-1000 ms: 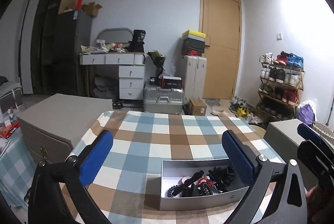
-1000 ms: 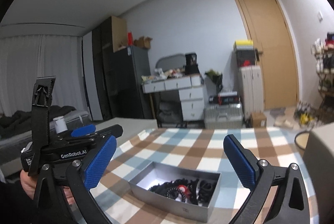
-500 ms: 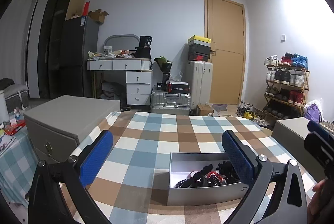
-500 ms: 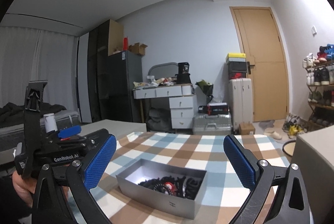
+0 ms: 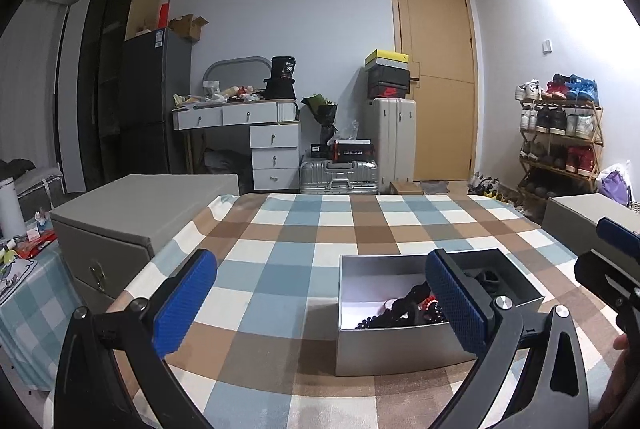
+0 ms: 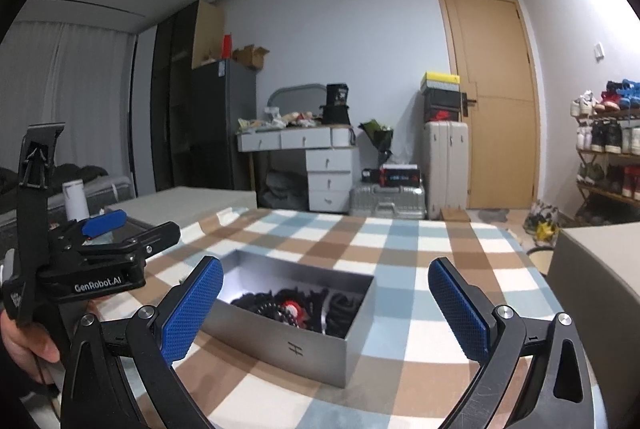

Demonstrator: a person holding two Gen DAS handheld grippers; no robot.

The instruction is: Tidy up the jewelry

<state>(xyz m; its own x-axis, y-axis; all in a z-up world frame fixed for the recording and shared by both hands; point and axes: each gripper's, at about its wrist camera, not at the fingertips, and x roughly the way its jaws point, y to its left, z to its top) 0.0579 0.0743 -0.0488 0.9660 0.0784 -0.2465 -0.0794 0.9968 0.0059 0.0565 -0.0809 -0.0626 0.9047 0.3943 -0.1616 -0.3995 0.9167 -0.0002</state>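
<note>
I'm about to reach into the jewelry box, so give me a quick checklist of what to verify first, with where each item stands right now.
1. Left gripper open and empty: ok, fingers spread wide, nothing between them.
2. Right gripper open and empty: ok.
3. Silver box open on top: ok, no lid in view.
4. Jewelry reachable: ok, dark beaded pieces and a red one lie heaped inside.
5. Pieces separable for a single pick: cannot tell, they look tangled.
6. Room on the checkered tablecloth to lay pieces out: ok, bare cloth shows around the box.
</note>
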